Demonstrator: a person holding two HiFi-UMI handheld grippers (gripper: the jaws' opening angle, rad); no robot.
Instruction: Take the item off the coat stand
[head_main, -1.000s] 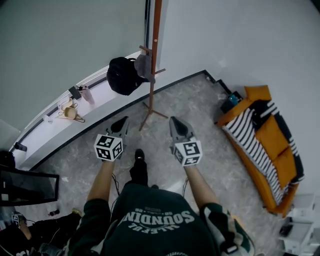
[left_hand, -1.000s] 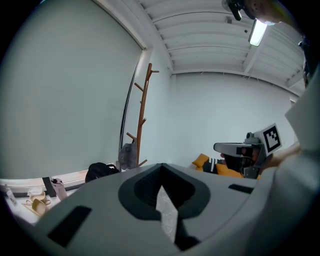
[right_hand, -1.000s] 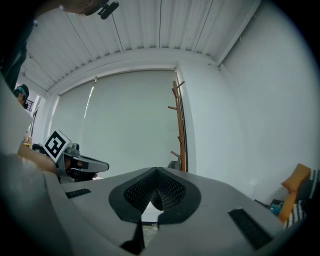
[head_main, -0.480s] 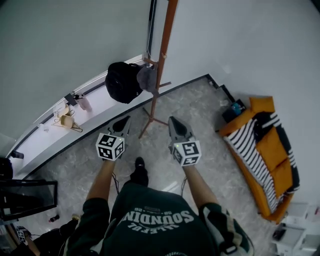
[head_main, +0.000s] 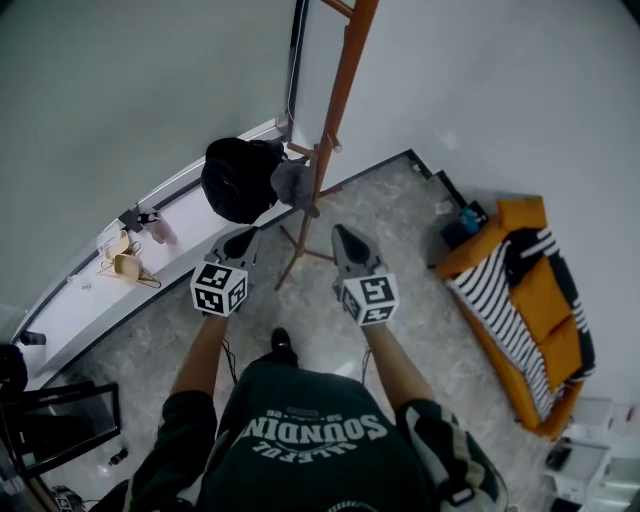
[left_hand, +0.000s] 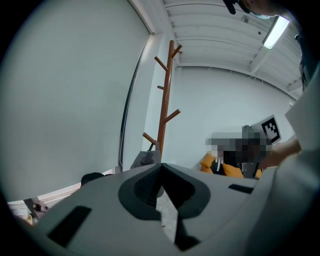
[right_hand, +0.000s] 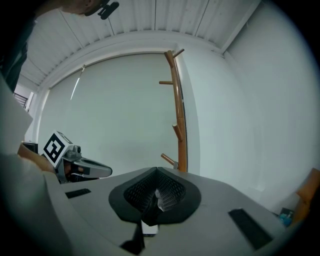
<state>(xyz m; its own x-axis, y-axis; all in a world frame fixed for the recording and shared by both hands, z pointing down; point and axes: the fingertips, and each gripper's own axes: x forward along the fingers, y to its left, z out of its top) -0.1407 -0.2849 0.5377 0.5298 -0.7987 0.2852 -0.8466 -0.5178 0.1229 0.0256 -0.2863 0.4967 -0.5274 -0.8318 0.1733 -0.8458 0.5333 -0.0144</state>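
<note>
A tall brown wooden coat stand (head_main: 338, 110) rises near the wall corner; it also shows in the left gripper view (left_hand: 165, 100) and the right gripper view (right_hand: 179, 110). A black bag (head_main: 235, 180) and a grey cloth item (head_main: 293, 184) hang on its low pegs. The left gripper view shows the grey item (left_hand: 145, 158) and the bag (left_hand: 92, 177) just above the jaws. My left gripper (head_main: 243, 243) and right gripper (head_main: 342, 239) are held side by side short of the stand, both shut and empty. The left gripper (right_hand: 75, 168) is also visible in the right gripper view.
An orange sofa (head_main: 520, 380) with a striped blanket (head_main: 505, 285) stands at the right. A white window ledge (head_main: 190, 210) along the left wall carries small items (head_main: 125, 265). A dark screen (head_main: 60, 430) sits at the lower left. The person's shoe (head_main: 281, 345) is on the marbled floor.
The person has stepped toward the coat stand. Both grippers have come closer to it, still shut, and the stand, bag and grey item look nearer and larger.
</note>
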